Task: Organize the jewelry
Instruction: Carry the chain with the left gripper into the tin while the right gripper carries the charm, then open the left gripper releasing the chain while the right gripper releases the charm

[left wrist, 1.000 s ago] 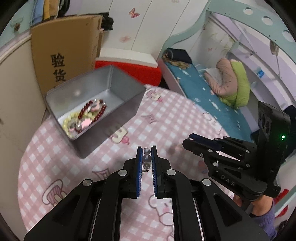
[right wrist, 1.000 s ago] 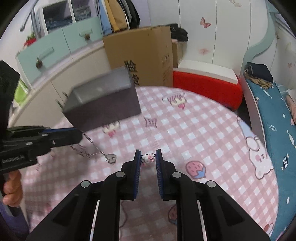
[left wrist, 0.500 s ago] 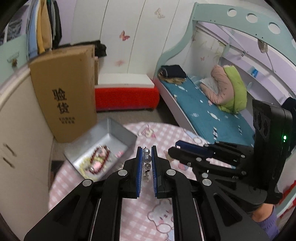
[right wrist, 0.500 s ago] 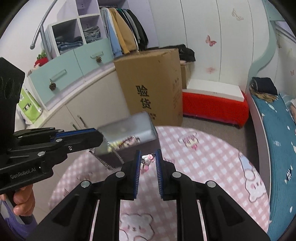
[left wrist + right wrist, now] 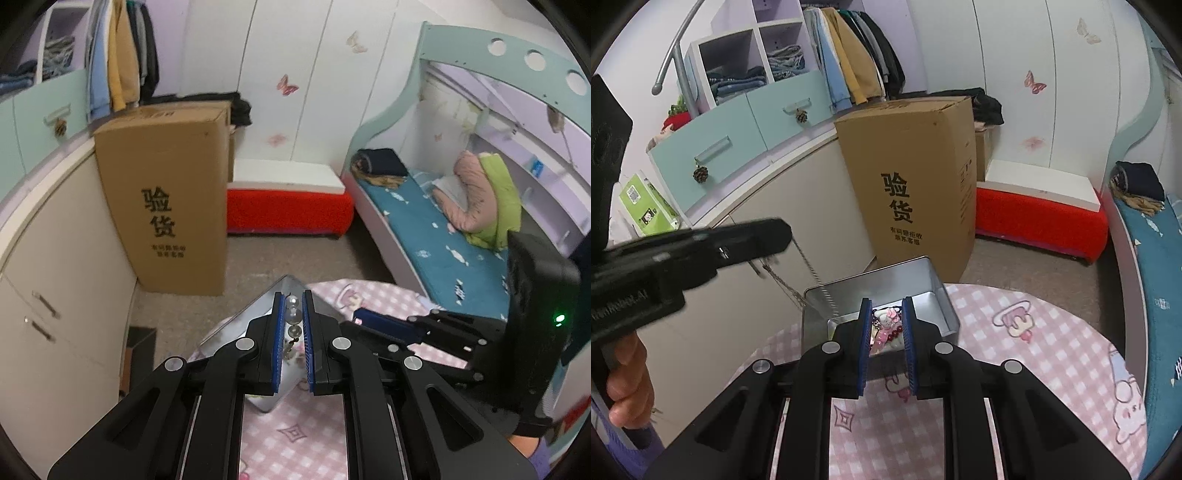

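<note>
Here, the left claw [image 5: 293,312] is pinched nearly shut on a string of pearl beads [image 5: 293,317], the beads stacked between its blue pads [image 5: 277,343] with a small dark link dangling below them. The left wrist view barely gives us the silver tin [image 5: 258,314]: only a slanted wall of it shows behind the fingers, its contents hidden. Switch to the right wrist view and the tin [image 5: 938,295] opens up, sitting at the far edge of the pink checked worktop [image 5: 1034,350], near the tall cardboard box [image 5: 916,184] on the floor behind. Inside it, red beads and pale pieces lie on the bottom.

The right claw [image 5: 886,317] has a narrow gap between its pads and grips a little white cat charm with a pink bow [image 5: 888,317], held just above the tin's open mouth. That charm cannot be seen in the left wrist view, where the right claw [image 5: 373,323] appears only from the side, low and just right of the left one, over the worktop [image 5: 295,443].

Only the right wrist view shows a thin silver chain [image 5: 809,266] trailing down from the left claw [image 5: 775,236] to the tin's rim; whether it runs into the tin is hard to tell. A bare hand [image 5: 628,384] grips the left tool's handle at the picture's left edge.
</note>
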{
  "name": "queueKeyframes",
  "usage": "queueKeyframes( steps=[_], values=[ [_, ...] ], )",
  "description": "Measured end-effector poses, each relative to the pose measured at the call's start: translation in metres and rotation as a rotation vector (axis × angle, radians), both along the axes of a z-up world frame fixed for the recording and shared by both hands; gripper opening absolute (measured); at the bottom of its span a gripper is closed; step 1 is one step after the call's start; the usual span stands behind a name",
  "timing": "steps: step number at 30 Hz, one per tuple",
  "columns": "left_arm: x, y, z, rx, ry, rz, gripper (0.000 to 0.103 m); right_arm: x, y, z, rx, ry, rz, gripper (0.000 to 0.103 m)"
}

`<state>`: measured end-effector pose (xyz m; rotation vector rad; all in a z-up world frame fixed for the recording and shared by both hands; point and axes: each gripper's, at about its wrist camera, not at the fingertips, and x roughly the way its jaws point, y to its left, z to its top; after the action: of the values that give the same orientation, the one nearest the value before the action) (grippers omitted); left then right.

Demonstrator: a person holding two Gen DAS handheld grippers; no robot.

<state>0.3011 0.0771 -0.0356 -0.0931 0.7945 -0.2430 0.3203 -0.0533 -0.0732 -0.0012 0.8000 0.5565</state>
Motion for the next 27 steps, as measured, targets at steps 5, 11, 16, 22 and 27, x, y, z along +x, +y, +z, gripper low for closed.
queueKeyframes(
  steps=[5, 11, 16, 22, 27],
  values=[
    [0.015, 0.013, -0.031, 0.009, 0.061, 0.024, 0.01, 0.014, 0.013, -0.016, -0.01, 0.03, 0.004, 0.016],
    [0.025, 0.022, -0.058, 0.028, 0.111, 0.052, 0.01, 0.025, 0.023, -0.034, -0.021, 0.064, 0.006, 0.016],
    [0.028, 0.02, -0.071, 0.07, 0.117, 0.064, 0.01, 0.03, 0.027, -0.043, -0.032, 0.083, 0.006, 0.016],
    [0.03, 0.018, -0.081, 0.098, 0.119, 0.066, 0.012, 0.035, 0.031, -0.051, -0.041, 0.101, 0.004, 0.016],
    [0.03, 0.016, -0.083, 0.105, 0.12, 0.053, 0.012, 0.038, 0.035, -0.056, -0.044, 0.111, 0.004, 0.016]
  ],
)
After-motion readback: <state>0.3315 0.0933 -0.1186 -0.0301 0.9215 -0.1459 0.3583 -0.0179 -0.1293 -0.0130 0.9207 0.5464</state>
